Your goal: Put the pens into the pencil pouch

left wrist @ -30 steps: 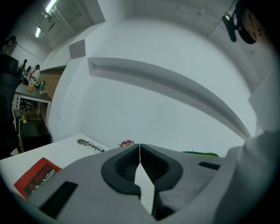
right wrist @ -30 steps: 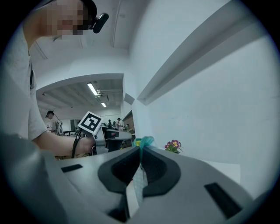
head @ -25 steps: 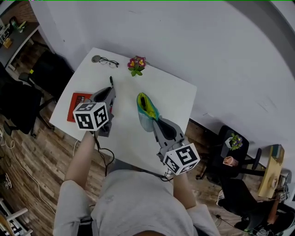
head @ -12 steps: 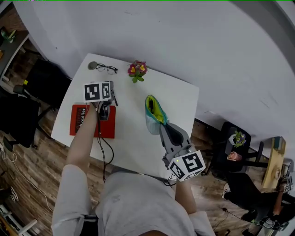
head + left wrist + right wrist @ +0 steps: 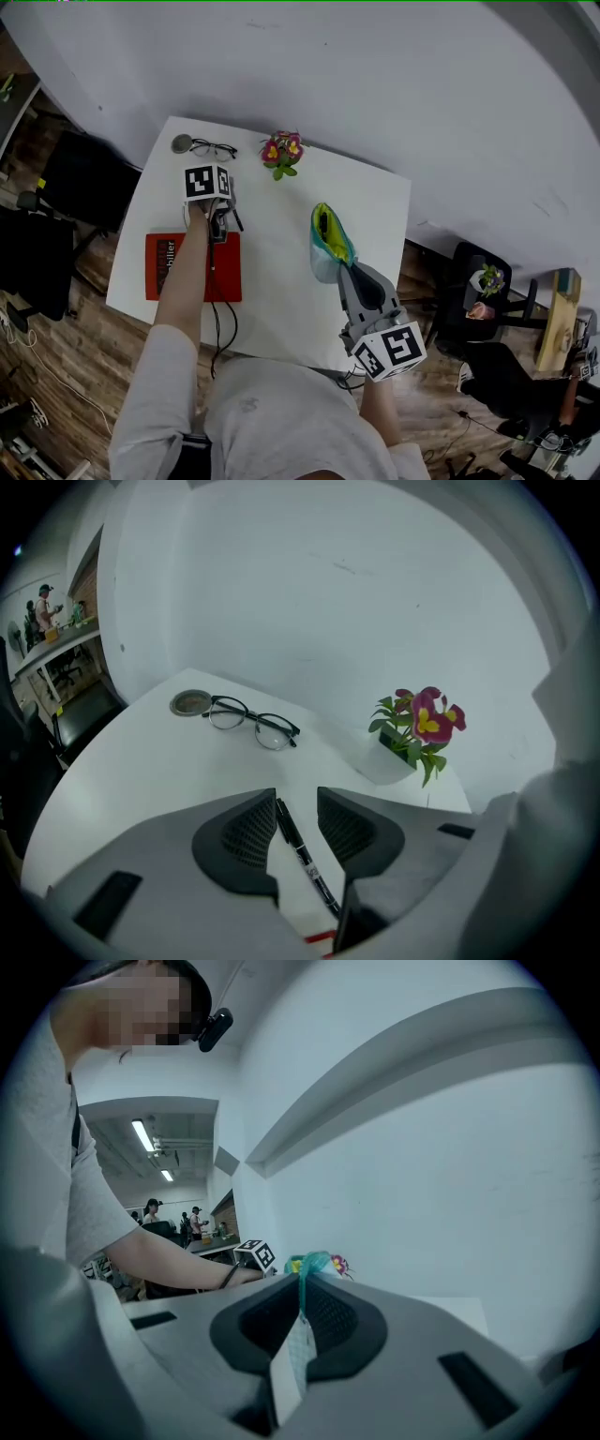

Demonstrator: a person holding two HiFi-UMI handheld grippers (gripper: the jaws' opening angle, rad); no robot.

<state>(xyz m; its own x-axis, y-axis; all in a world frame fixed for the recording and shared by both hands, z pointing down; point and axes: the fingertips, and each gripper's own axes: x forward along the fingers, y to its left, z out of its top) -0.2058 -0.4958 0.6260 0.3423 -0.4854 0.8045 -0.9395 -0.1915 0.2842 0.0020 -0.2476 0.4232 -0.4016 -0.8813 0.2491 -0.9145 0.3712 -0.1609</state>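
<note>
A black pen (image 5: 302, 855) lies on the white table (image 5: 272, 281), seen between the open jaws of my left gripper (image 5: 297, 803). In the head view the left gripper (image 5: 223, 220) hovers just past the red book, with the pen (image 5: 236, 217) poking out beside it. My right gripper (image 5: 342, 272) is shut on the near edge of the pencil pouch (image 5: 328, 239), a teal and pale mesh pouch with a yellow-green lining, its mouth gaping toward the far side. In the right gripper view the pouch fabric (image 5: 292, 1358) is pinched between the jaws of that gripper (image 5: 300, 1316).
Black glasses (image 5: 251, 722) and a small round disc (image 5: 191, 703) lie at the table's far left corner. A potted flower (image 5: 282, 152) stands at the far edge. A red book (image 5: 192, 267) lies near the left edge. Dark chairs surround the table.
My left gripper has moved forward, away from the near side of the table and past the red book, and now straddles the pen. The right gripper still holds the pouch.
</note>
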